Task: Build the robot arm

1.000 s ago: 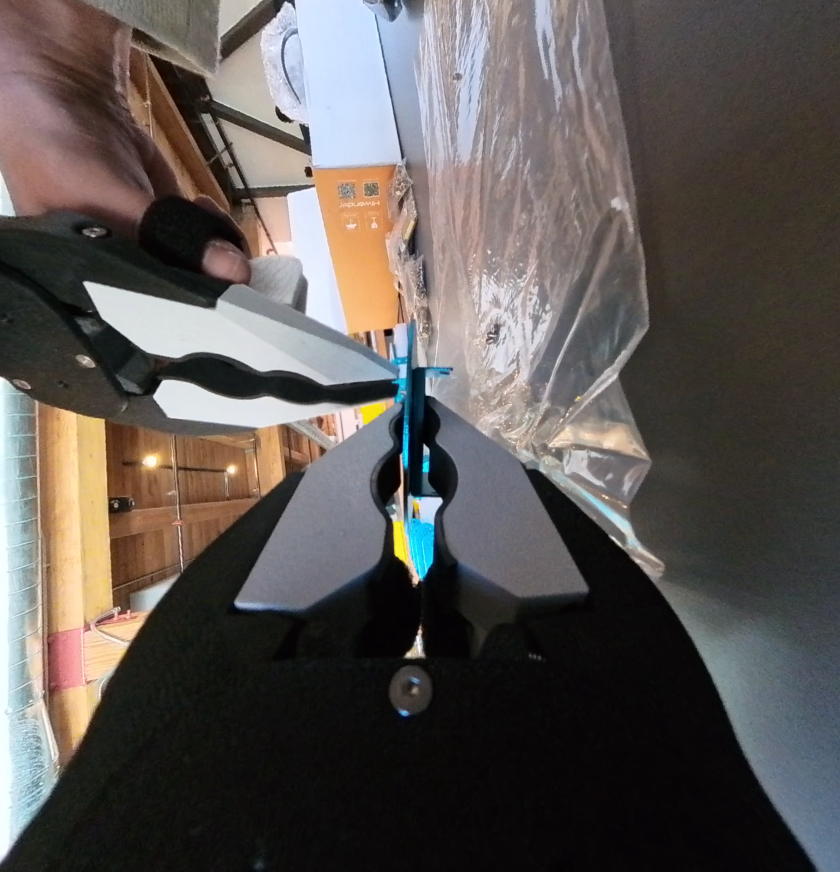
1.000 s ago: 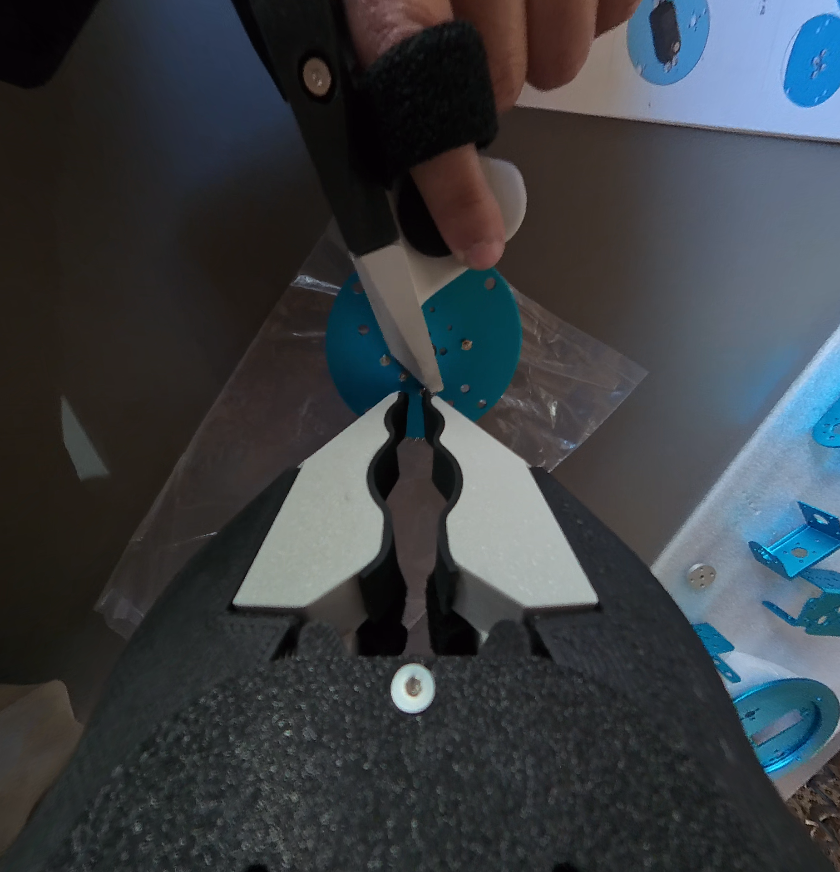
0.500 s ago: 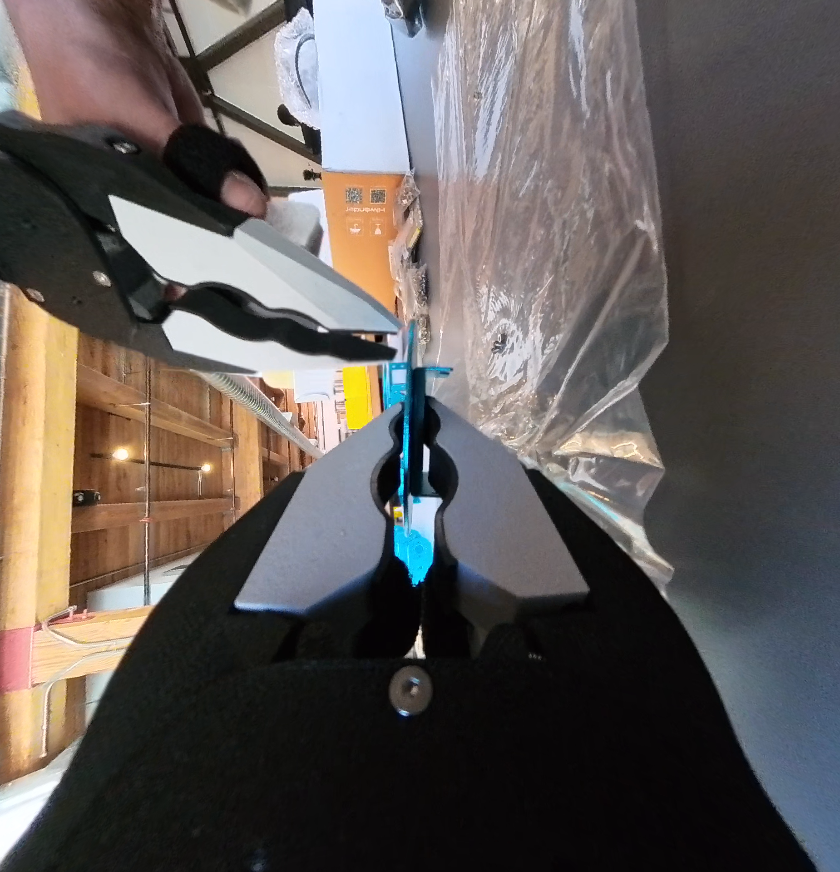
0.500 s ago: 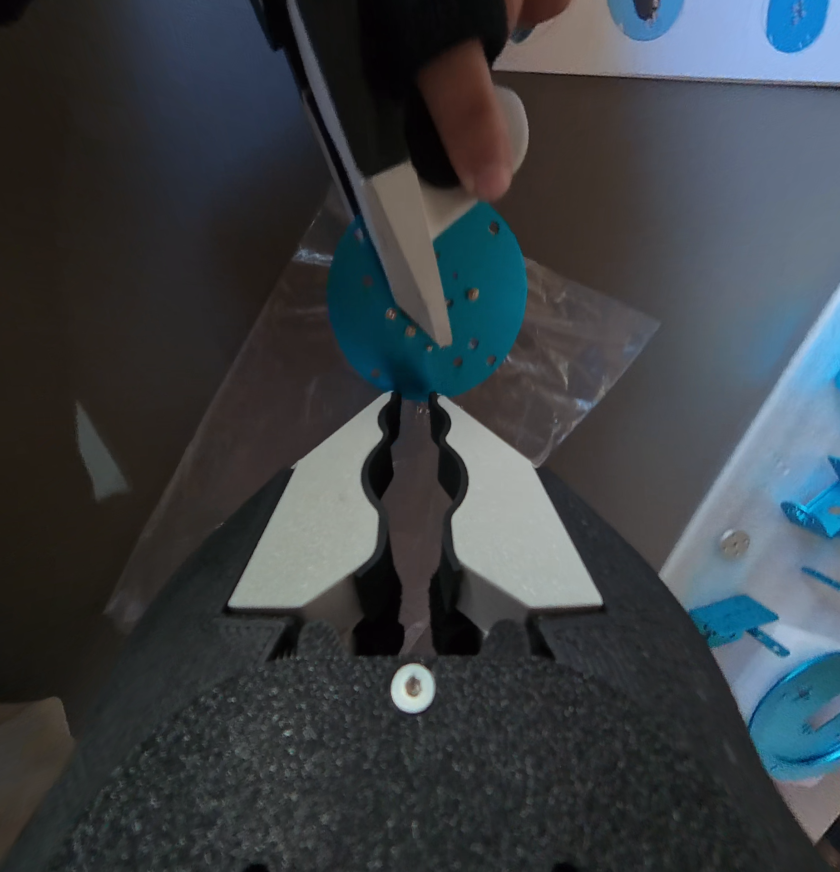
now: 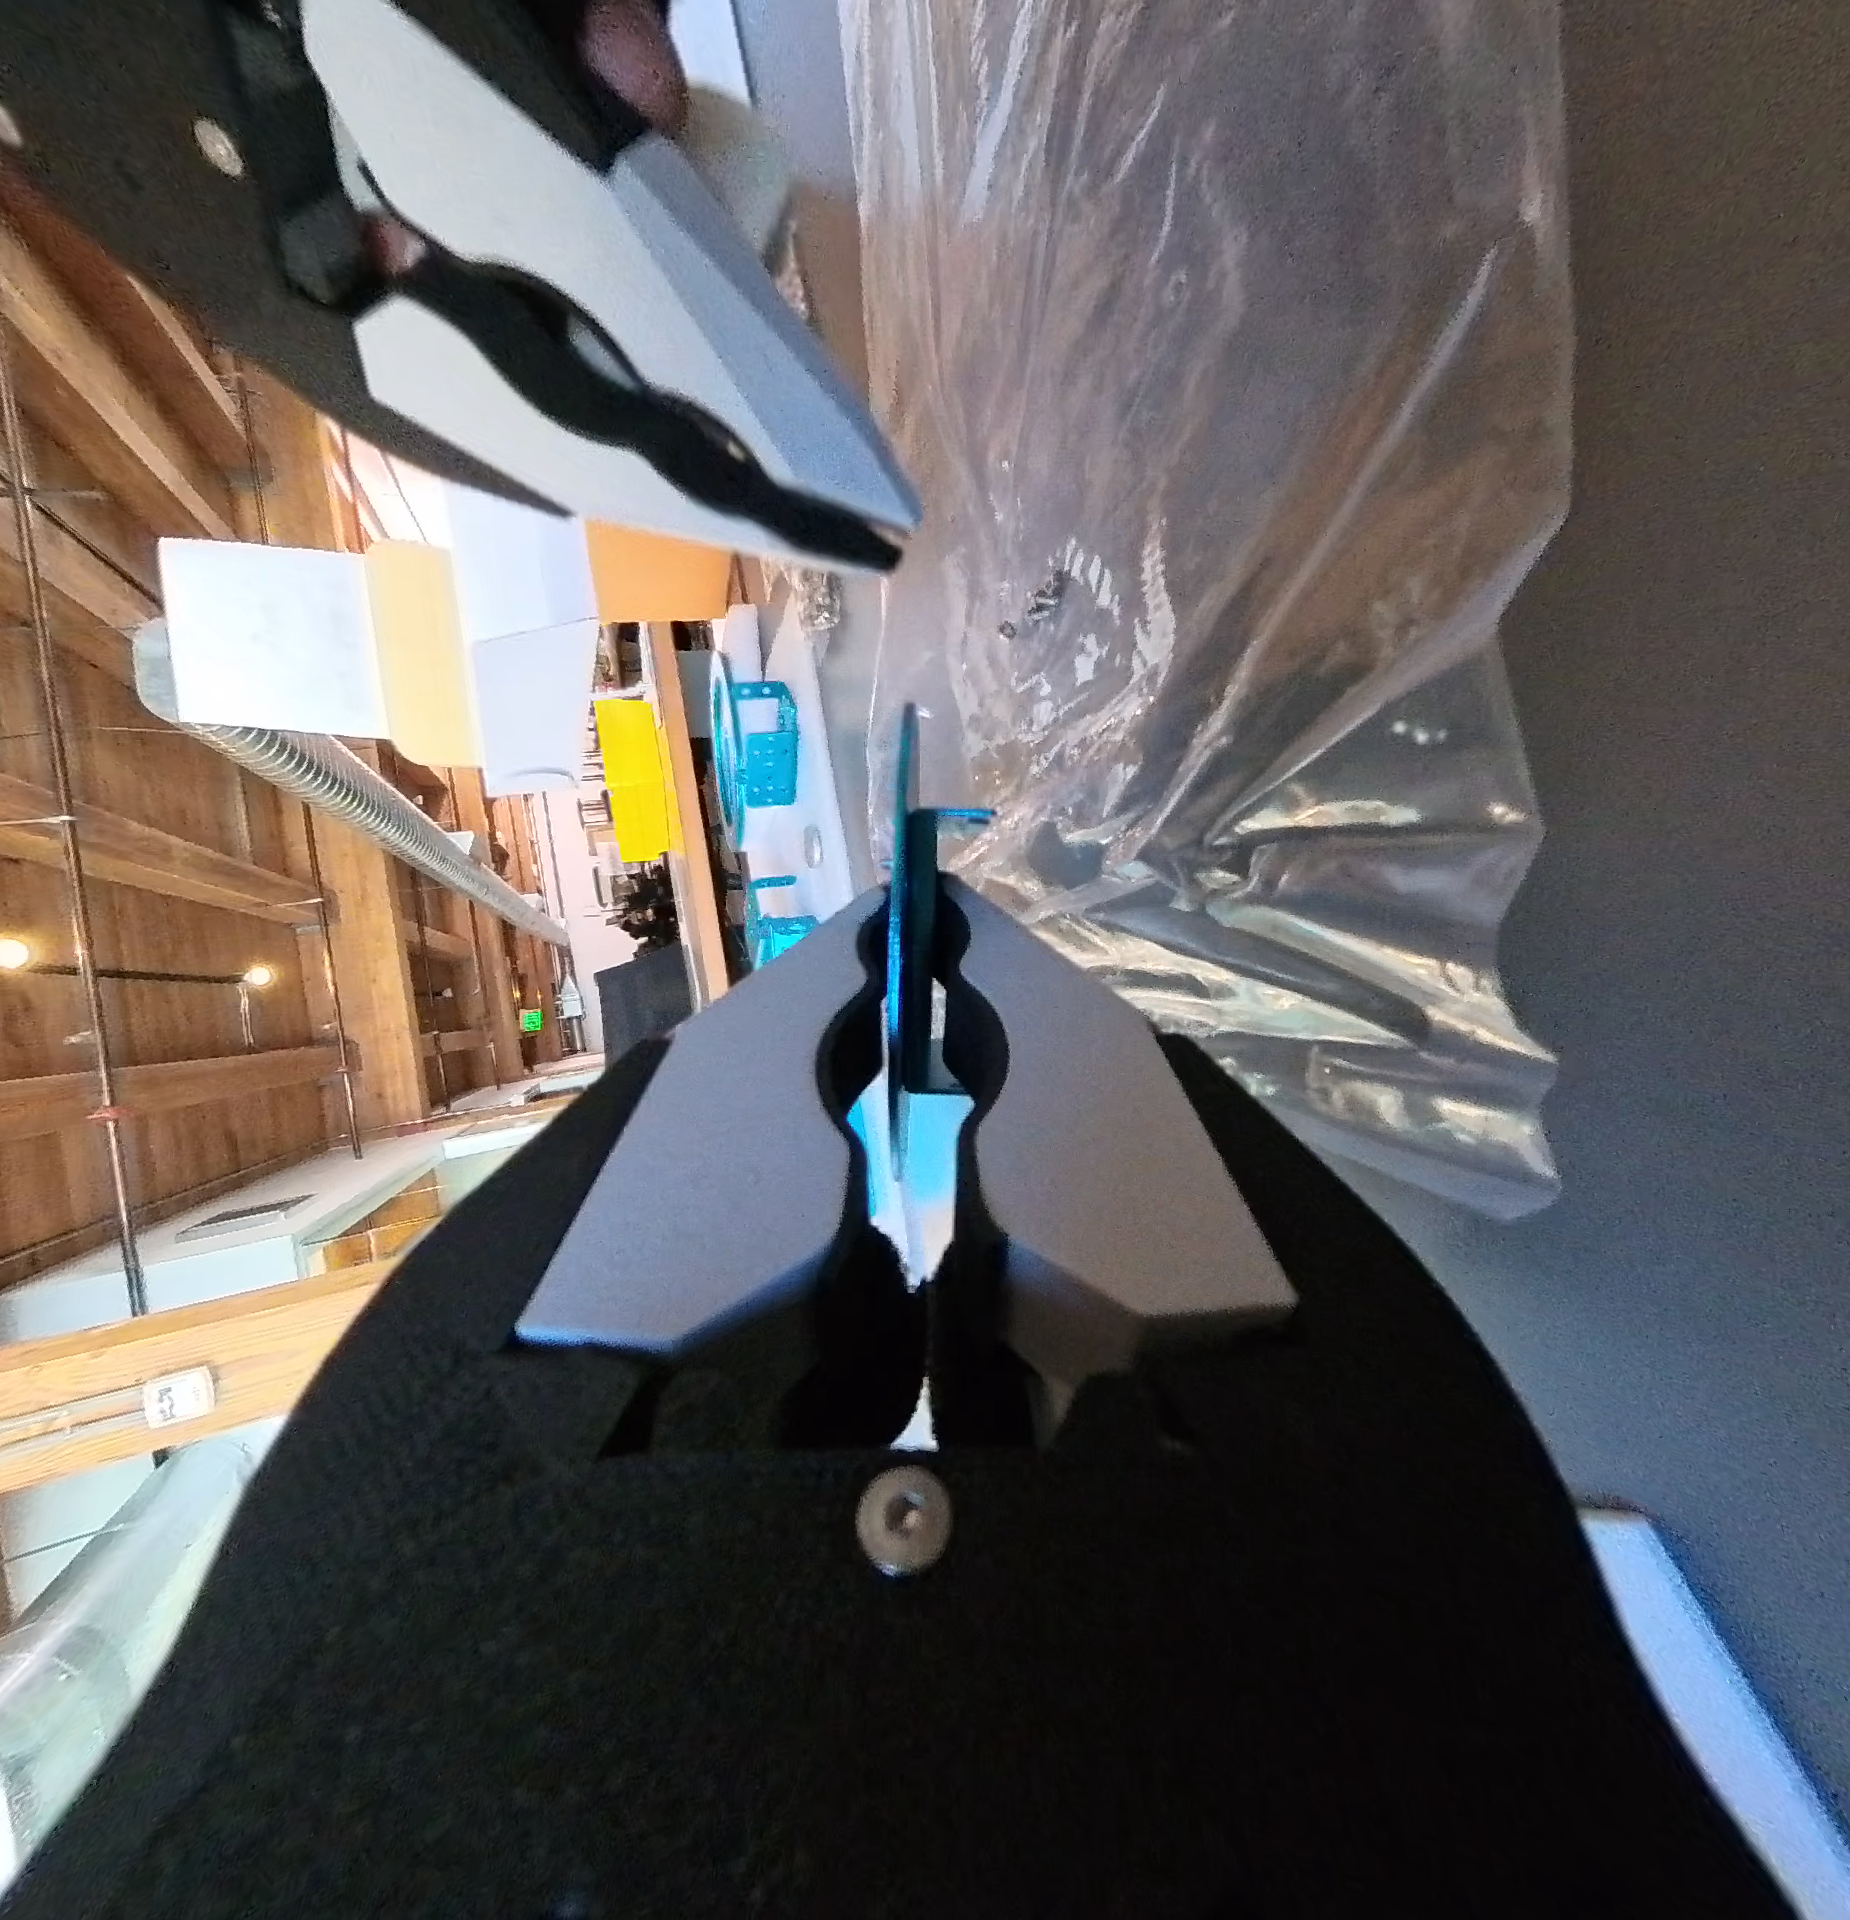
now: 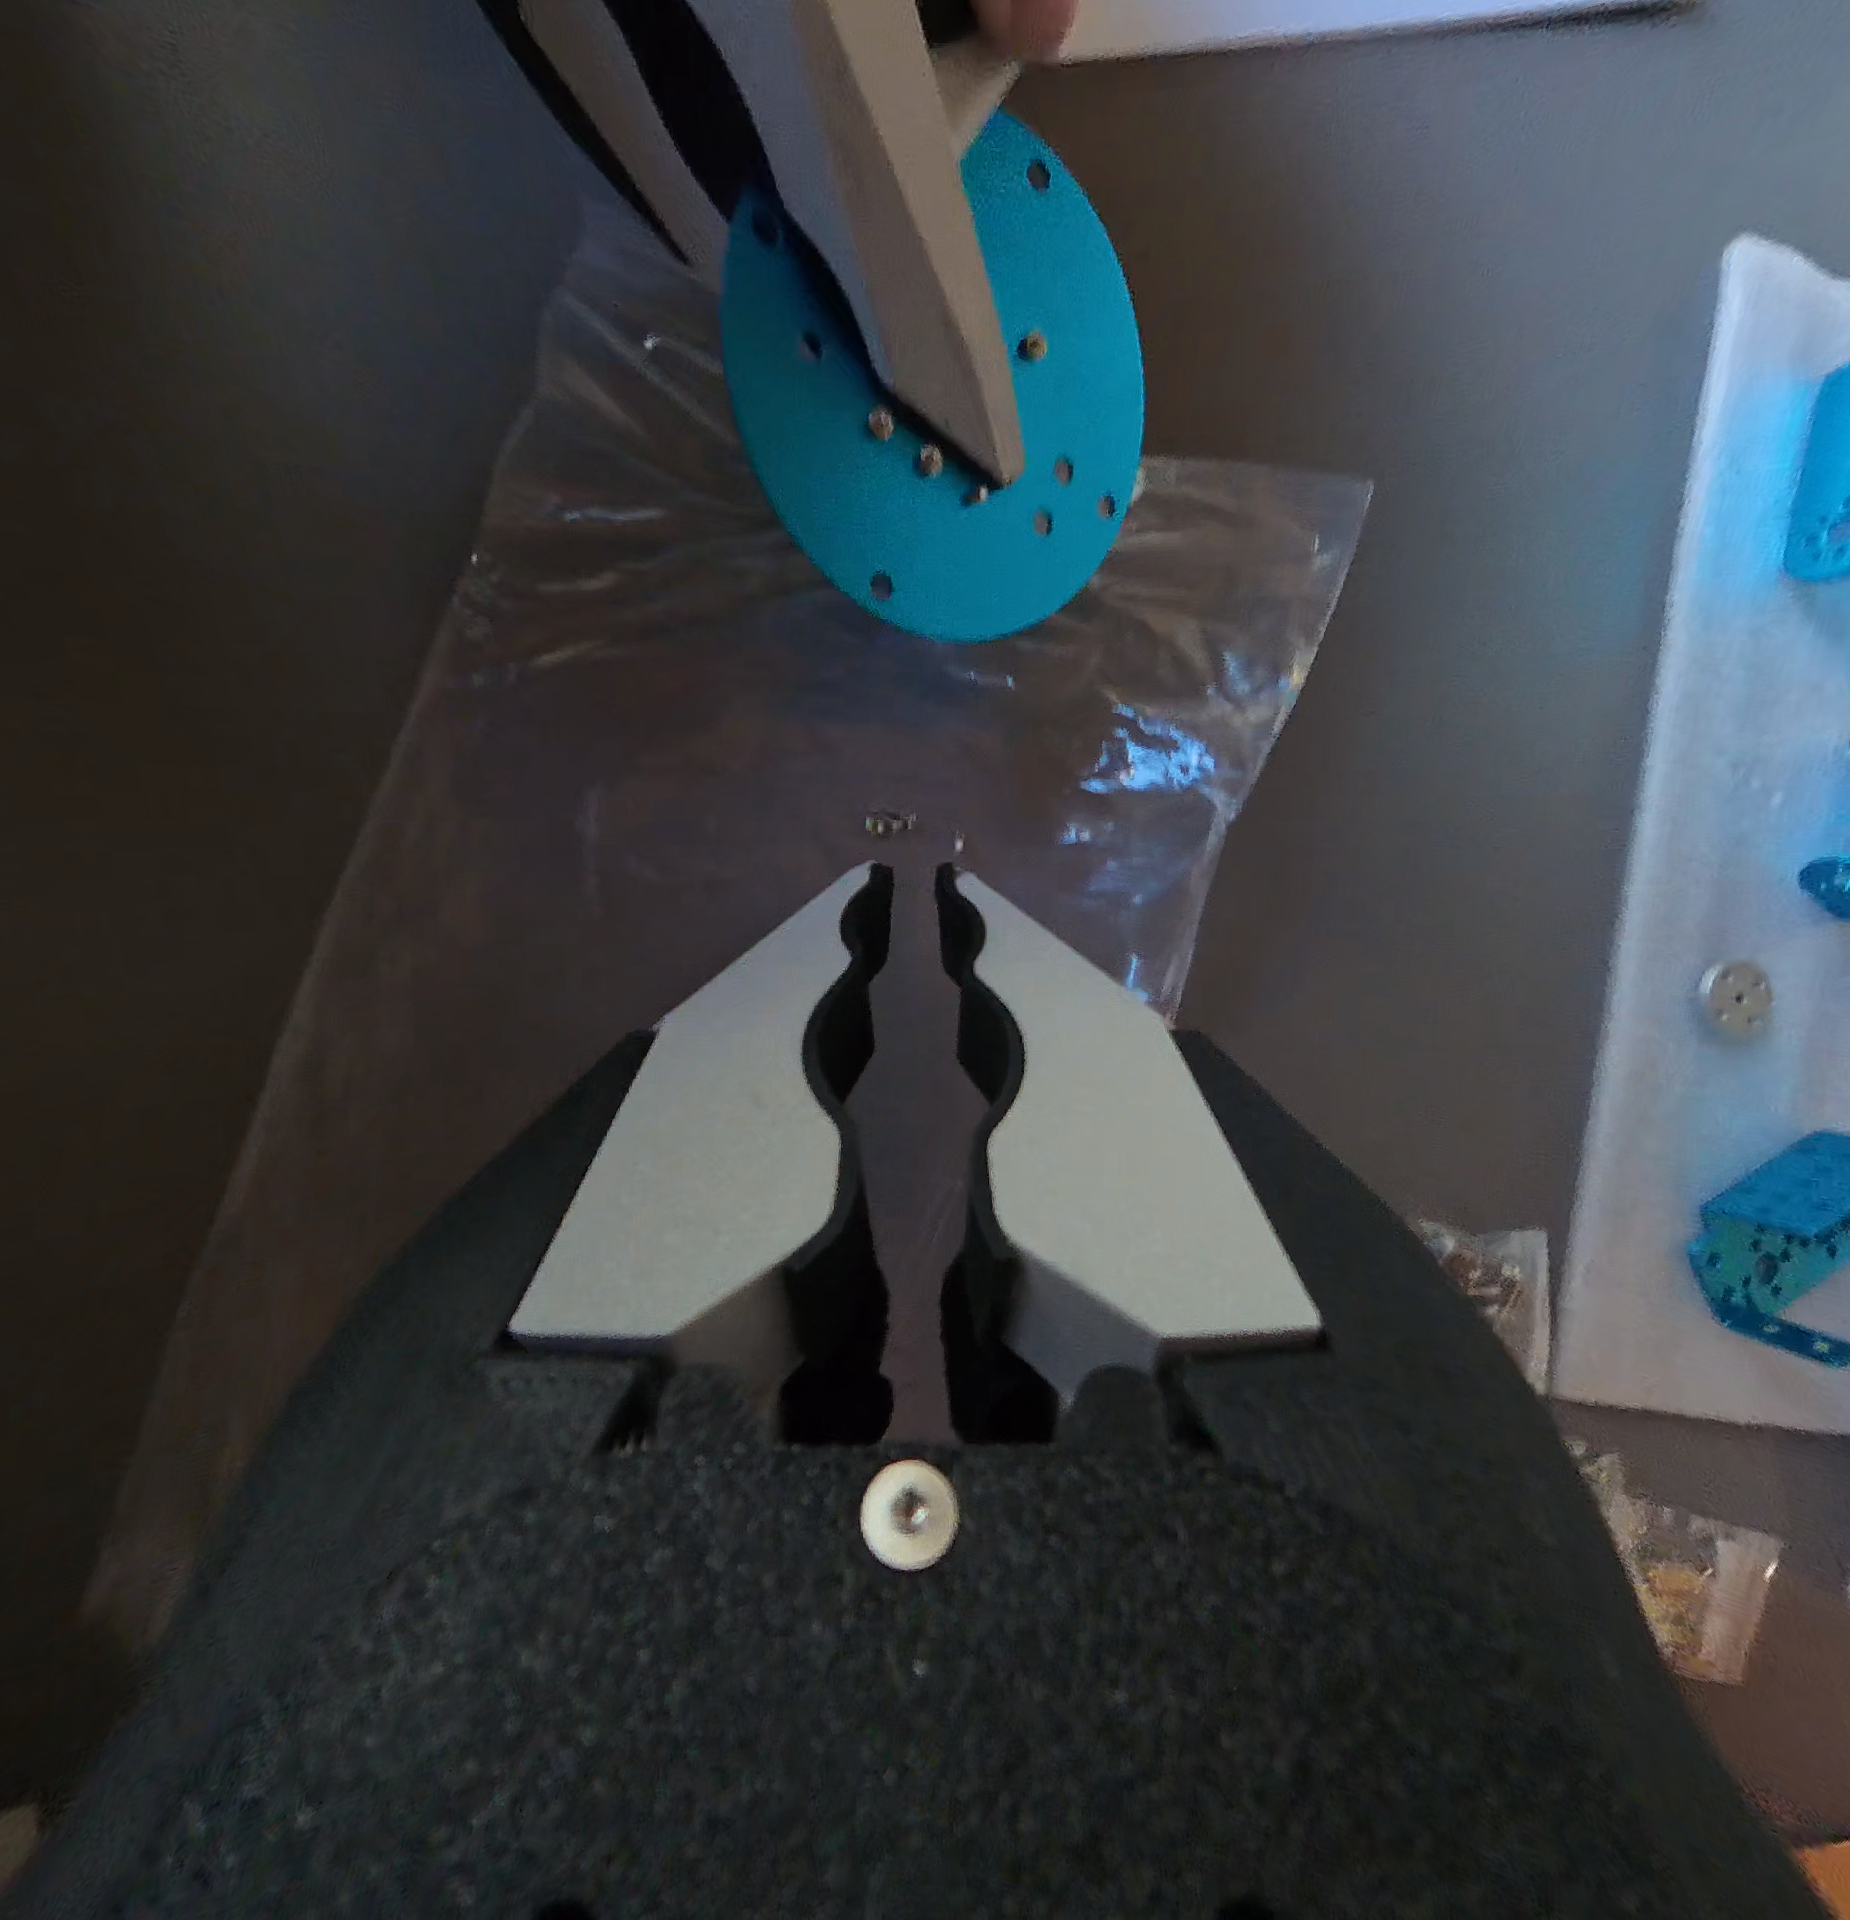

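My left gripper (image 5: 916,883) is shut on a round blue metal disc (image 5: 908,831) with several small holes, seen edge-on between its pads. In the right wrist view the left gripper (image 6: 994,468) holds that disc (image 6: 931,551) upright above a clear plastic bag (image 6: 692,831). My right gripper (image 6: 913,868) stands a little below the disc, apart from it, with a narrow gap between its jaws and nothing in it. It also shows at the upper left of the left wrist view (image 5: 879,545). A few tiny screws (image 6: 890,823) lie on the bag just past the right fingertips.
The dark grey table (image 6: 225,520) carries the bag (image 5: 1212,520). A white foam tray (image 6: 1669,935) at the right holds blue metal brackets (image 6: 1783,1247) and a silver hub (image 6: 1734,997). Small packets of screws (image 6: 1679,1590) lie near its front edge. Some 7 cm of space lies between my two pairs of fingers.
My right gripper has drawn back from the disc, where its tips stood a second ago. The left gripper has carried the disc up and away in the right wrist view.
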`<action>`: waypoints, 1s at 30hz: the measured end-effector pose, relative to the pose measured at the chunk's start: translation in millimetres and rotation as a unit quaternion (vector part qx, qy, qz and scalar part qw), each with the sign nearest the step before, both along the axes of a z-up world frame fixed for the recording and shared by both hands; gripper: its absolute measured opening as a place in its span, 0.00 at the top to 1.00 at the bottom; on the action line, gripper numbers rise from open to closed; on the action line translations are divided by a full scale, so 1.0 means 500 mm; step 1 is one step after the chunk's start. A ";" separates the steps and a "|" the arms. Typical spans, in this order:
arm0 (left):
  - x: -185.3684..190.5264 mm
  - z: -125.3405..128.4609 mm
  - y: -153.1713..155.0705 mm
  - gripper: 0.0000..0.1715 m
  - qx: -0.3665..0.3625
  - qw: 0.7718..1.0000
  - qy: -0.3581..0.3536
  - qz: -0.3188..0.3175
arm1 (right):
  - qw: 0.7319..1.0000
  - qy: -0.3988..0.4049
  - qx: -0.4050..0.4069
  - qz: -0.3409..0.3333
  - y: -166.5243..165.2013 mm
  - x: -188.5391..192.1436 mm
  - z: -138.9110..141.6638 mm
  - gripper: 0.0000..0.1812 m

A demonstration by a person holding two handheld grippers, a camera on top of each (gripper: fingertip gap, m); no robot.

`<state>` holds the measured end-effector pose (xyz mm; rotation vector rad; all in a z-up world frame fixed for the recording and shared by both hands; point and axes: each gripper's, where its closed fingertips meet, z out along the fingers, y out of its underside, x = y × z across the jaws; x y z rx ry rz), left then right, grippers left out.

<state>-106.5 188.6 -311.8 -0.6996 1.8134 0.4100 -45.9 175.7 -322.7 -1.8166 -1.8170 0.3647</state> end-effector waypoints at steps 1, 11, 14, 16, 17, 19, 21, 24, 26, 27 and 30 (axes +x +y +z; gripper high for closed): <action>0.002 0.002 -0.005 0.99 -0.003 1.000 0.000 -0.002 | 1.000 -0.006 0.015 0.002 0.007 -0.006 0.000 0.97; 0.010 -0.004 -0.031 0.99 -0.035 0.999 -0.003 -0.023 | 0.999 -0.032 -0.024 0.018 0.020 -0.021 -0.040 0.96; 0.010 -0.002 -0.030 0.99 -0.042 0.999 -0.009 -0.024 | 0.998 -0.045 -0.034 0.020 0.015 -0.017 -0.052 0.96; 0.010 -0.002 -0.028 0.99 -0.041 0.999 -0.009 -0.023 | 0.997 -0.042 -0.061 0.027 0.000 -0.013 -0.049 0.98; 0.010 -0.001 -0.028 0.99 -0.039 0.999 -0.009 -0.023 | 0.997 -0.043 -0.065 0.026 -0.002 -0.011 -0.045 0.98; 0.010 -0.002 -0.027 0.99 -0.039 0.999 -0.009 -0.022 | 0.999 -0.034 -0.035 0.022 0.013 -0.014 -0.034 0.98; 0.010 -0.003 -0.025 0.99 -0.039 0.999 -0.008 -0.020 | 0.999 -0.017 -0.013 0.024 0.022 -0.027 -0.028 0.97; 0.008 -0.006 -0.021 0.99 -0.041 0.999 -0.007 -0.017 | 0.999 -0.028 -0.002 0.019 0.033 -0.028 -0.042 0.97; 0.007 -0.007 -0.019 0.99 -0.041 0.999 -0.006 -0.016 | 0.999 -0.026 -0.017 0.016 0.031 -0.028 -0.048 0.99; 0.008 -0.008 -0.019 0.99 -0.041 0.999 -0.006 -0.016 | 0.999 -0.027 -0.023 0.014 0.030 -0.027 -0.049 0.99; 0.008 -0.010 -0.020 0.99 -0.042 0.999 -0.005 -0.017 | 0.999 -0.024 -0.027 0.014 0.029 -0.027 -0.050 0.99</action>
